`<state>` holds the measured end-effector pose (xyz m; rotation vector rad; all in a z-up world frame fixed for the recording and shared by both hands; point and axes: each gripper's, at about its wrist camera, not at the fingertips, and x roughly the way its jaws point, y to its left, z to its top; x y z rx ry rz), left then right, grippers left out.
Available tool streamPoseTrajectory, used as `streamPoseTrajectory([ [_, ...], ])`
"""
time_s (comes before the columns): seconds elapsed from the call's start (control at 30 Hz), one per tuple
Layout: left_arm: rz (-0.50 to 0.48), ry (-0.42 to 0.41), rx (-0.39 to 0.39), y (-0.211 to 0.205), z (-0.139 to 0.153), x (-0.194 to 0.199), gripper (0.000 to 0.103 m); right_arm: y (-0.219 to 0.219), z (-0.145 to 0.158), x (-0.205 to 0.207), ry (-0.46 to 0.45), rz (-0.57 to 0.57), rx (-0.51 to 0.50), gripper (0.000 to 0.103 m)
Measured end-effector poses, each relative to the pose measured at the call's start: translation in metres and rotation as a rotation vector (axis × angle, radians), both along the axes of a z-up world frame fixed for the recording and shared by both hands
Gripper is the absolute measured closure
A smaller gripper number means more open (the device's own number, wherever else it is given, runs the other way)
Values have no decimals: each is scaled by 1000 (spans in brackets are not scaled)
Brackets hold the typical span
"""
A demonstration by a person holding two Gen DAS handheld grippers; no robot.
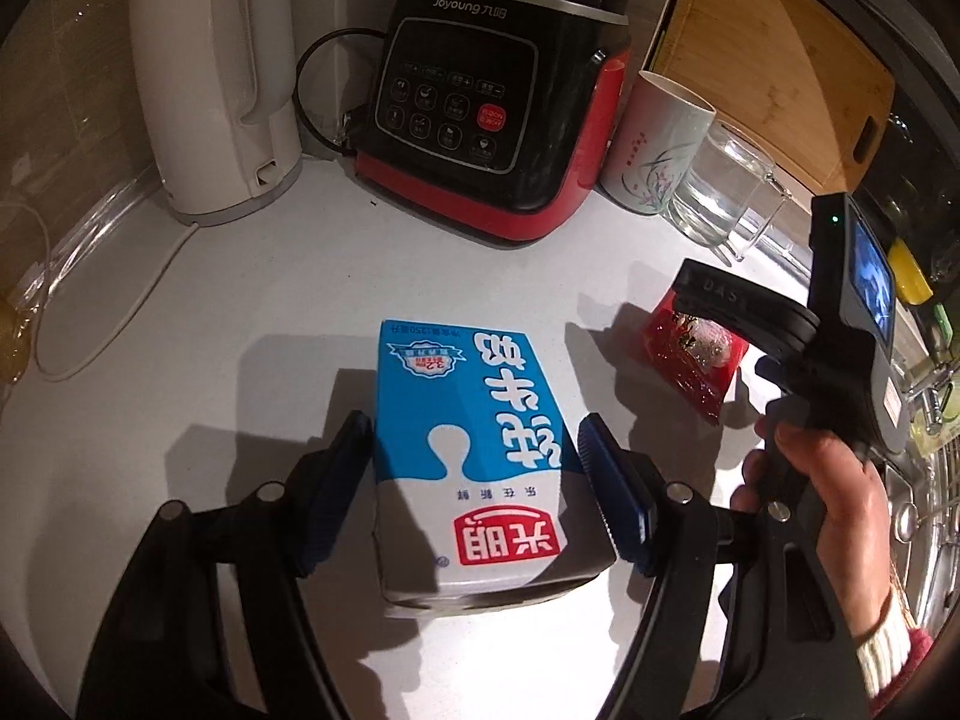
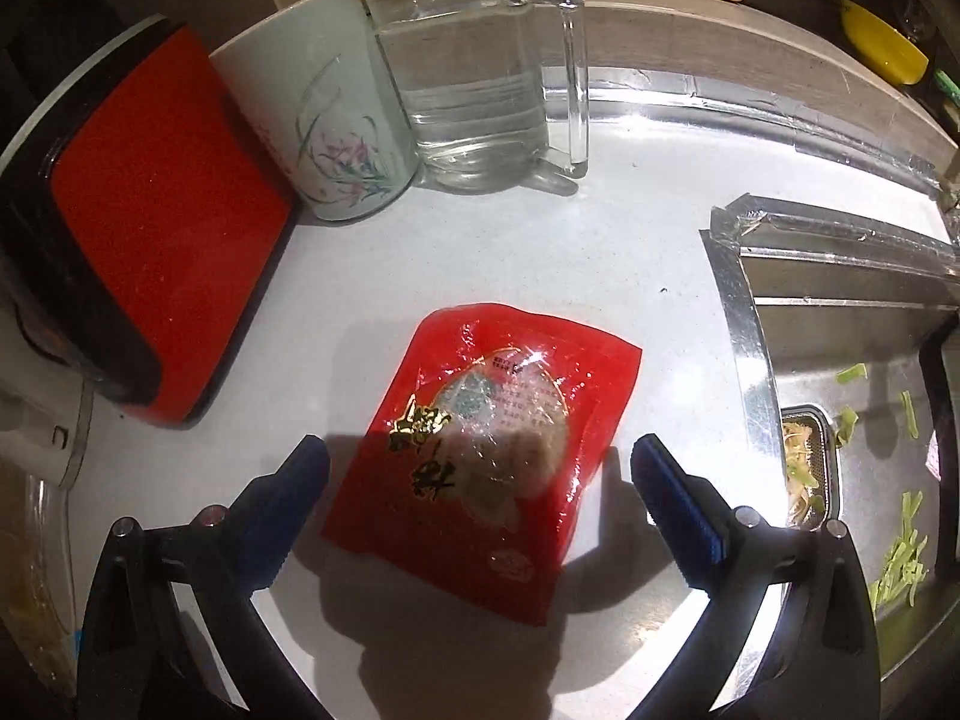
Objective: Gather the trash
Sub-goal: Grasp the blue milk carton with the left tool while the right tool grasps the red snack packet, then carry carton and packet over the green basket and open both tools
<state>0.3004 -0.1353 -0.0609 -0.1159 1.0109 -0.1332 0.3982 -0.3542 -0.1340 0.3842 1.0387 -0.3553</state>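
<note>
A blue and white milk carton [image 1: 480, 480] sits between the blue pads of my left gripper [image 1: 475, 423], which press on both its sides above the white counter [image 1: 240, 312]; the grip is shut on it. A red plastic snack packet [image 2: 486, 450] lies flat on the counter. My right gripper [image 2: 480, 450] hovers over it, open wide, with a finger on each side and neither touching. In the left wrist view the same packet [image 1: 696, 354] shows to the right, under the right gripper's body, which a hand [image 1: 840, 480] holds.
At the back stand a white kettle [image 1: 210, 90], a black and red Joyoung appliance [image 1: 480, 120], a floral cup [image 2: 324, 120] and a glass mug [image 2: 480, 90]. A wooden board [image 1: 780, 60] leans behind. The steel sink [image 2: 750, 360] at the right holds vegetable scraps.
</note>
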Motion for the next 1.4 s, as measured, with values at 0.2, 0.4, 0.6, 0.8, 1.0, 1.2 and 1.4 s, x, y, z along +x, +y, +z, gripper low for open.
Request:
streamPoseTrajectory([
  [0.2, -7, 36, -40, 18, -10, 1, 34, 8, -10, 17, 58, -31, -46, 3],
  [0.4, -29, 66, -42, 19, -19, 3, 34, 10, -19, 22, 69, -22, -62, 12],
  [0.6, -33, 74, -50, 22, -19, 6, 34, 16, -16, 18, 60, 18, -106, 42],
  [0.8, -35, 79, -59, 27, -20, 7, 34, 25, -11, 10, 41, 67, -141, 66],
  [1.0, -36, 82, -67, 29, -23, -1, 34, 33, 0, -7, 15, 113, -161, 86],
  [1.2, -31, 80, -65, 27, -22, -21, 34, 42, 11, -47, -5, 169, -175, 87],
  [1.4, -32, 70, -60, 21, -13, -60, 34, 50, 28, -111, -44, 234, -154, 87],
])
